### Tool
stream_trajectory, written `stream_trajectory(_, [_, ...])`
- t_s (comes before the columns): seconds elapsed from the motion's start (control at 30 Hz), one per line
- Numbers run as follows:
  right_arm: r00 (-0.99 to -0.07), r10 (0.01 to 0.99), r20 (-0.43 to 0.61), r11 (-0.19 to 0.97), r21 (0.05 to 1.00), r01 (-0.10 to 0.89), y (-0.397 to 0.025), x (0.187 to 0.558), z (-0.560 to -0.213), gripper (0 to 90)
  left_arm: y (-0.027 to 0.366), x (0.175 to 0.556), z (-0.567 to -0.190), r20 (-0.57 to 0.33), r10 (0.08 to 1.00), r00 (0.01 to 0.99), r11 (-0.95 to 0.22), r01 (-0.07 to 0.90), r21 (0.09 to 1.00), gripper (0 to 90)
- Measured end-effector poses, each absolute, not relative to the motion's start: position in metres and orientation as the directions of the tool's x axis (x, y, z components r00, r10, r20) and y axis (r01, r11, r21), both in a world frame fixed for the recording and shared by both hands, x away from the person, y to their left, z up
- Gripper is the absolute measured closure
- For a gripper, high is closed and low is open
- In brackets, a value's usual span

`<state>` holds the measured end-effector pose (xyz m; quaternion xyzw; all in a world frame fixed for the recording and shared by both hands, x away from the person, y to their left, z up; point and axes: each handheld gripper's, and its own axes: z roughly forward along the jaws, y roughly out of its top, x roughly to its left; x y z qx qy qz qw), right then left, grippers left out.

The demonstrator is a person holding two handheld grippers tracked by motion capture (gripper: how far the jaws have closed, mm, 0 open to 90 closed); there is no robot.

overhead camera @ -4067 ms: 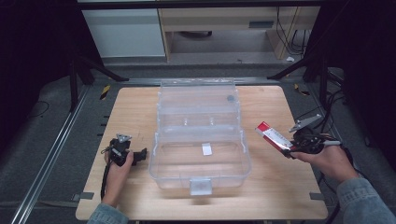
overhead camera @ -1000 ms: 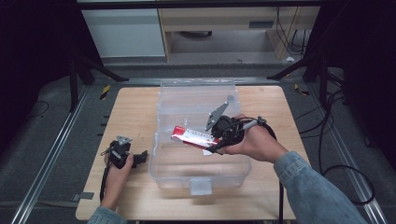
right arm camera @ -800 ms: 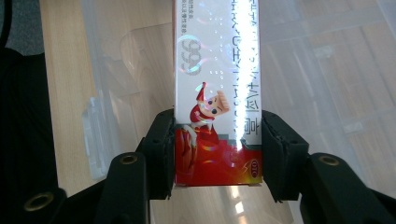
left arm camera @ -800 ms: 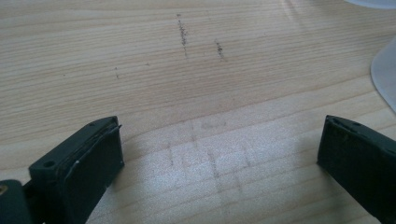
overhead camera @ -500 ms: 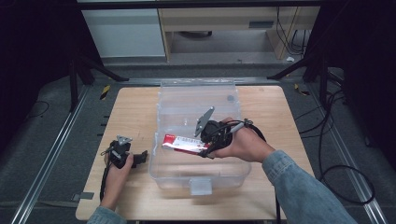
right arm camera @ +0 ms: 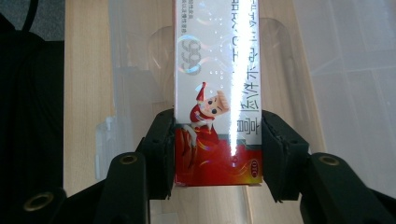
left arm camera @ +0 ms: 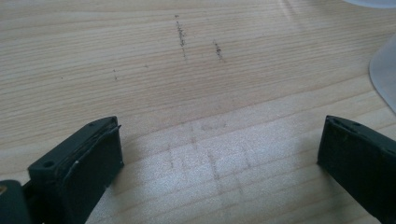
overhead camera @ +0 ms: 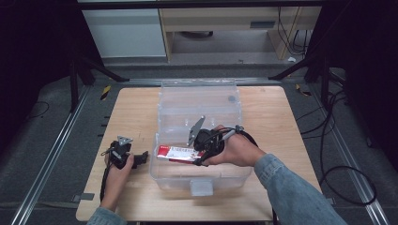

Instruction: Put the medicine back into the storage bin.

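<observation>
A clear plastic storage box [overhead camera: 202, 178] stands open in the middle of the wooden table [overhead camera: 277, 117], its lid tipped back. My right gripper [overhead camera: 198, 151] reaches into the box from the right, shut on a red and white carton [overhead camera: 177, 153] that lies level and points left. In the right gripper view the carton [right arm camera: 218, 93] sits clamped between the two black jaws of the right gripper [right arm camera: 218, 154], over the box's clear floor. My left gripper [overhead camera: 141, 159] rests on the table just left of the box, open, and the left gripper [left arm camera: 219, 154] shows bare wood between its jaws.
Black frame legs [overhead camera: 80, 70] and metal rails [overhead camera: 51, 154] flank the table. Cables [overhead camera: 338, 140] trail over the floor at the right. A corner of the clear box [left arm camera: 385, 70] shows at the right edge of the left gripper view. Bare wood lies on both sides of the box.
My right gripper has carried the carton from the table's right edge into the box, moving left and lower over the last second. The left gripper has stayed put.
</observation>
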<state>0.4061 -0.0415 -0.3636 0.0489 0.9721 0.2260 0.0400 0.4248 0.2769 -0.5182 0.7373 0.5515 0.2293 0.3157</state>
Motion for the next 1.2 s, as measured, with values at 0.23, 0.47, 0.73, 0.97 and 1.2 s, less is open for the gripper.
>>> stream_trajectory(0.23, [-0.995, 0.091, -0.049, 0.903, 0.424, 0.062, -0.034, 0.404, -0.37, 51.6, 0.277, 0.425, -0.518, -0.01, 0.958, 0.287, -0.193, 0.668, 0.718, 0.0])
stream_trajectory(0.47, [-0.997, 0.066, -0.04, 0.911, 0.41, 0.044, -0.026, 0.408, -0.379, 51.7, 0.277, 0.425, -0.518, -0.01, 0.957, 0.289, -0.194, 0.668, 0.718, 0.0])
stream_trajectory(0.73, [-0.998, 0.053, -0.041, 0.923, 0.384, 0.034, -0.024, 0.411, -0.391, 51.6, 0.277, 0.425, -0.518, -0.01, 0.957, 0.29, -0.195, 0.668, 0.719, 0.0])
stream_trajectory(0.97, [-0.998, 0.051, -0.025, 0.923, 0.383, 0.038, -0.02, 0.413, -0.401, 51.6, 0.277, 0.425, -0.518, -0.011, 0.957, 0.289, -0.194, 0.668, 0.719, 0.0])
stream_trajectory(1.2, [-1.0, 0.025, -0.012, 0.929, 0.37, 0.019, -0.012, 0.414, -0.408, 51.6, 0.277, 0.425, -0.518, -0.01, 0.957, 0.29, -0.195, 0.668, 0.718, 0.0])
